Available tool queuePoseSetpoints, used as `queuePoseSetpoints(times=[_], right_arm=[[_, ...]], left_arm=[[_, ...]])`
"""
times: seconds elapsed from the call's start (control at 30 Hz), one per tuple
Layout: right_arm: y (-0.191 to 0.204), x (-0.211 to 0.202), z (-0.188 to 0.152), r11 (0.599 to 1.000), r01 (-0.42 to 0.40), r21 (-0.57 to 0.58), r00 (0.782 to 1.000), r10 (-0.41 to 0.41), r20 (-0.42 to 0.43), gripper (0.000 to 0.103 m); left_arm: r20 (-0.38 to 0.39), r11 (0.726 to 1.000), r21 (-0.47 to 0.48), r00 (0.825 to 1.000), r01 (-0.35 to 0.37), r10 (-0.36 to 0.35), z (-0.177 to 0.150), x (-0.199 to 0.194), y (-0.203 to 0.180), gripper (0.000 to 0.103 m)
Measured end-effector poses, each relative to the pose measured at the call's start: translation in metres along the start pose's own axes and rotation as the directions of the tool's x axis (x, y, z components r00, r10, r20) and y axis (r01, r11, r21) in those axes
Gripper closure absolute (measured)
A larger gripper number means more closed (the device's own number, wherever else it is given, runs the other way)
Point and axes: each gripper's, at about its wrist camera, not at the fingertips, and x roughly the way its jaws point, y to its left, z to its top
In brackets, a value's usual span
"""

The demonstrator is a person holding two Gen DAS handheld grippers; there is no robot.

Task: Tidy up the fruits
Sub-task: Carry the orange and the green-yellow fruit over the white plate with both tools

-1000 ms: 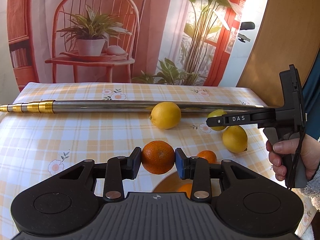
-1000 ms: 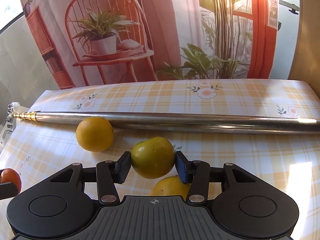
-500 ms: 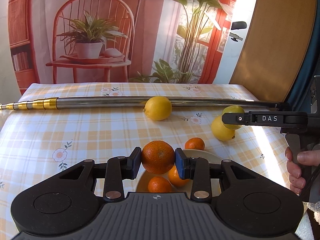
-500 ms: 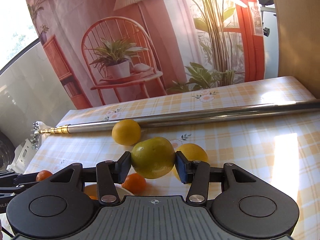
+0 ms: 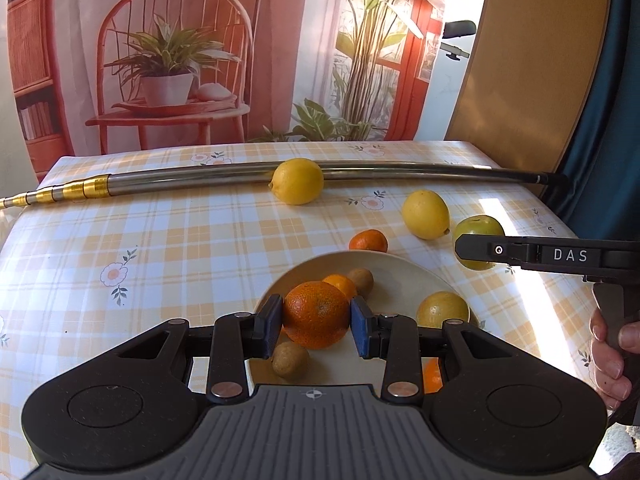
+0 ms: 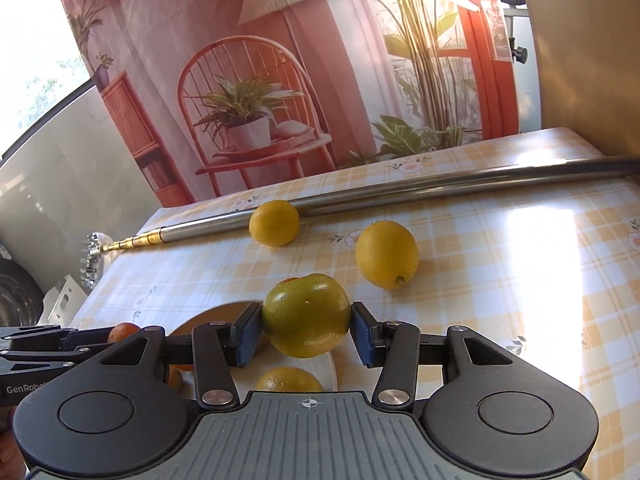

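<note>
My left gripper [image 5: 316, 326] is shut on an orange [image 5: 316, 314] and holds it above a cream bowl [image 5: 404, 276]. In the bowl lie two kiwis [image 5: 291, 360], a small orange and a yellow-green fruit [image 5: 442, 310]. My right gripper [image 6: 306, 334] is shut on a green-yellow apple [image 6: 306, 314] over the bowl's rim [image 6: 330, 372]; from the left wrist view that apple [image 5: 478, 230] shows behind the right gripper's finger. Two lemons [image 5: 298, 181] [image 5: 425, 214] and a mandarin [image 5: 368, 241] lie on the checked tablecloth beyond the bowl.
A long metal telescopic pole [image 5: 208, 178] with gold rings lies across the back of the table, one lemon against it. A printed backdrop hangs behind. A person's hand [image 5: 610, 356] grips the right tool at the right edge.
Both grippers have lifted and drawn back with their fruits, and the bowl with its contents has come into fuller view below them. Neither grip has changed.
</note>
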Motion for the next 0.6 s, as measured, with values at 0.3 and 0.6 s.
queuePoseSetpoints(times=[0.3,0.6], right_arm=[[0.008,-0.001,-0.009,1.000,-0.007,-0.017,1.000,0.007,-0.016,0.059],[0.009,0.003,-0.011,1.000,-0.011,-0.020,1.000,0.010,-0.024,0.059]], left_arm=[[-0.039,1.000,-0.010,0.999,-0.002,0.002,-0.012,0.005,0.003,0.065],[-0.065,1.000,0.007,0.998,-0.004,0.005,-0.018,0.010,-0.001,0.065]])
